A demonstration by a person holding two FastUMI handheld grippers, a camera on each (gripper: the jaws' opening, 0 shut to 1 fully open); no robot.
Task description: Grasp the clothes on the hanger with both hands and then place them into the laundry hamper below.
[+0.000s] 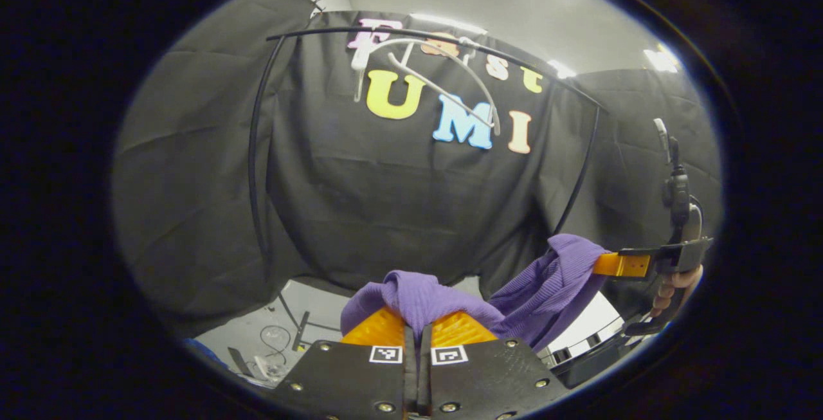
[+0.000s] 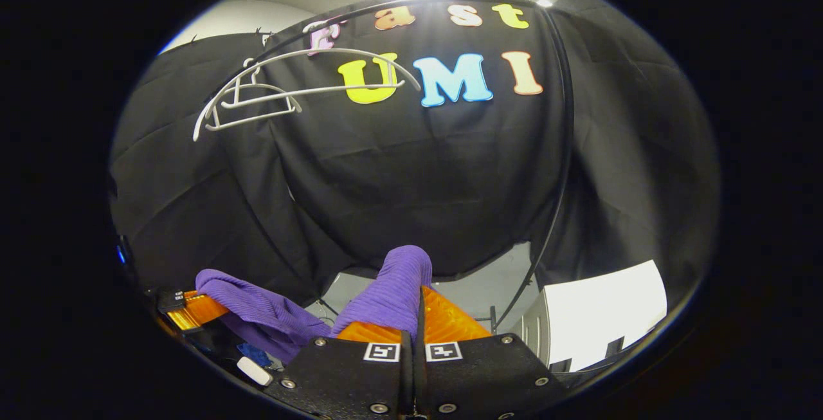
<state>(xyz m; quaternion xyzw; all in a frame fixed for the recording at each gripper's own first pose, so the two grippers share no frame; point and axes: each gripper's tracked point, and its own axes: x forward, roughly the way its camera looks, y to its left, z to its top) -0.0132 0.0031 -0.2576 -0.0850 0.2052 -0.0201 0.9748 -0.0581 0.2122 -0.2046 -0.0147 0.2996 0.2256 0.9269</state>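
Left tongs (image 1: pixel 418 327), right tongs (image 2: pixel 418 317), pinching purple garment (image 1: pixel 514 298) between

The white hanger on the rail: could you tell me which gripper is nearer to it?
Left, probably. The left gripper sits almost straight below the white hanger; the right gripper is below it too, but off to one side.

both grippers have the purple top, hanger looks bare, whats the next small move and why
Probably lower both grippers together toward the hamper. The left gripper and right gripper each pinch the purple garment, which sags between them, and the white hanger hangs empty on the rail above, so the garment is already free.
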